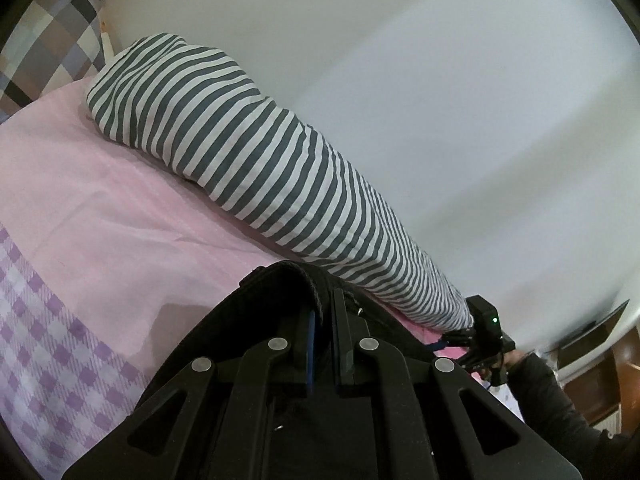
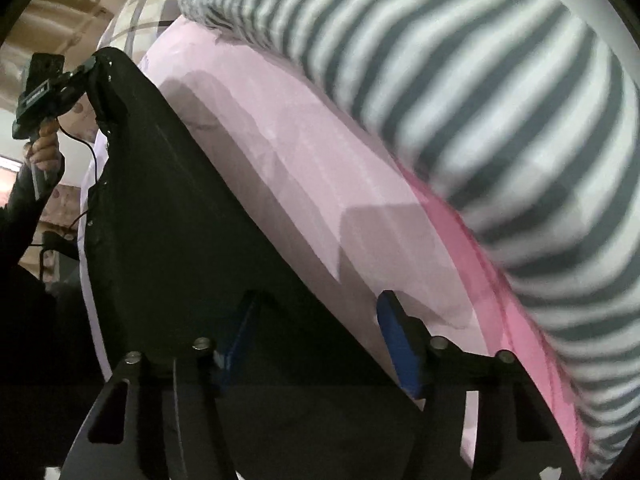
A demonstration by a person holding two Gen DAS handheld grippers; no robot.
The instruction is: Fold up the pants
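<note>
Pink sheet (image 1: pixel 100 200) fills the centre and left of the left wrist view. Lilac gingham cover (image 1: pixel 48 340) is at lower left, checked pillow (image 1: pixel 52 40) at upper left. Striped bolster (image 1: pixel 240 132) runs diagonally from upper left to lower right along the wall, beyond the work area.

Black pants (image 2: pixel 180 220) are held up off the sheet and stretched as a taut dark panel between the two tools. In the right wrist view the panel fills the lower left, with its far corner at upper left.

Left gripper (image 1: pixel 322 320): jaws narrow, clamped on a thick folded edge of the pants, probably the waistband. Cloth is seen wrapped over and between the fingers at bottom centre of the left wrist view.

Right gripper (image 2: pixel 318 342): blue pads (image 2: pixel 400 344) stand well apart, so it reads as wide. The pants edge runs diagonally through the gap and over the left-hand finger. No pinch is seen; whether any cloth is carried cannot be told.

Step judged: pants lifted and spread, about to be laid down or folded over. Task judged early.

How it should be done:
- Right jaws should be shut on the edge first, deep enough that both layers are caught.
- Tension should be kept even between the tools so the panel stays flat.
- Both ends should be lowered together onto the pink sheet, kept apart from the bolster.
- Left clamp should be released only once the cloth is lying flat.

Risk: with one end unpinched, the cloth is likely to sag or slip and crease.
</note>
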